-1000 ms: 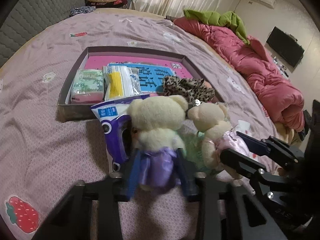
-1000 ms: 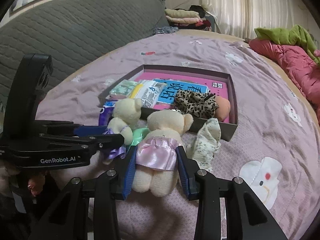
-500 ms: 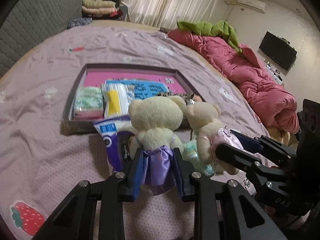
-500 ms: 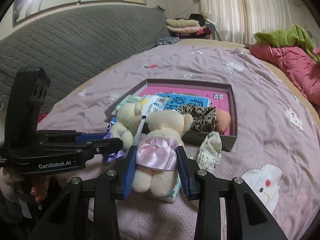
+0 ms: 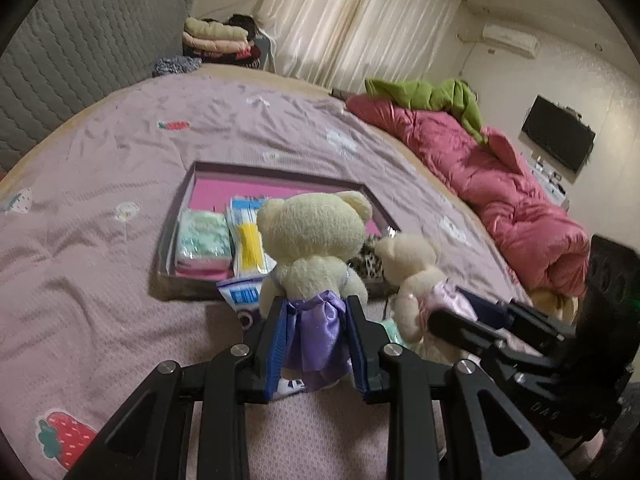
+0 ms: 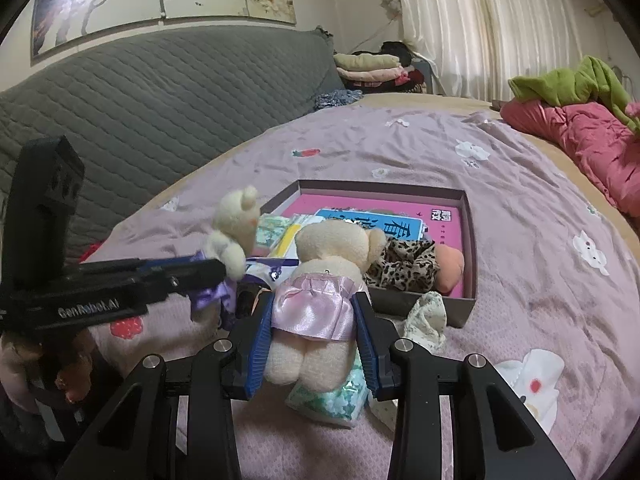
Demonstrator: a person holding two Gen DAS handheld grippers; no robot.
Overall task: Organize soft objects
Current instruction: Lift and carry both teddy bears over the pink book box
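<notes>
Each tool (image 5: 316, 340) (image 6: 314, 340) grips a bear upright by its skirt — the box (image 5: 276, 172) lies straight ahead, the left nearer

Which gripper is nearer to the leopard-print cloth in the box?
Right. The right gripper, shut on the pink-skirted bear, sits just in front of the leopard cloth. The left gripper, holding the purple-skirted bear, is farther to its left.
</notes>
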